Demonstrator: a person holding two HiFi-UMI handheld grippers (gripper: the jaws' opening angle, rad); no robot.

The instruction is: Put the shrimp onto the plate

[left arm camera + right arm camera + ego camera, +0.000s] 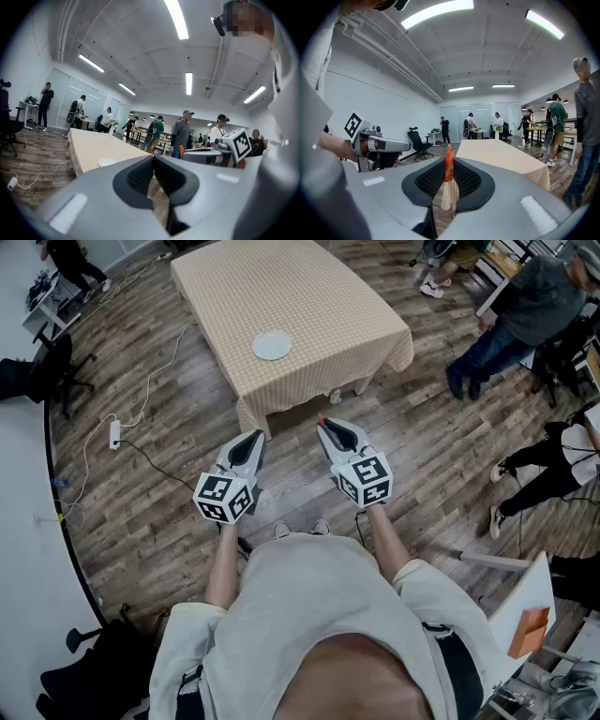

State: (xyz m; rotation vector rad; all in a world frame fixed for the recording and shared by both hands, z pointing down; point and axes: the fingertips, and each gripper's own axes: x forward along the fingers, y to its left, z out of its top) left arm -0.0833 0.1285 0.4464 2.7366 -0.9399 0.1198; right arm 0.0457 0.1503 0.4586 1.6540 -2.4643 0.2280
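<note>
**Shrimp pinched in right claw, off the bench**

Right claw [324,426] is closed on the small orange shrimp [449,164]. The ribbed black pads squeeze its lower part from both sides, and the rest pokes out past the tips. In the right gripper view its long axis stands upright, with the tapered end up. In the head view only an orange nub shows at the claw tip, over the wood-plank floor [169,446] and just short of the bench's near edge.

Left claw [253,439] has its pads together at the tips with nothing between them. It is held level beside the right claw, and both point towards the bench.

The bench, under a beige checked cloth [309,296], carries a round white plate [272,345] towards its near side. The plate is well apart from the shrimp.
</note>
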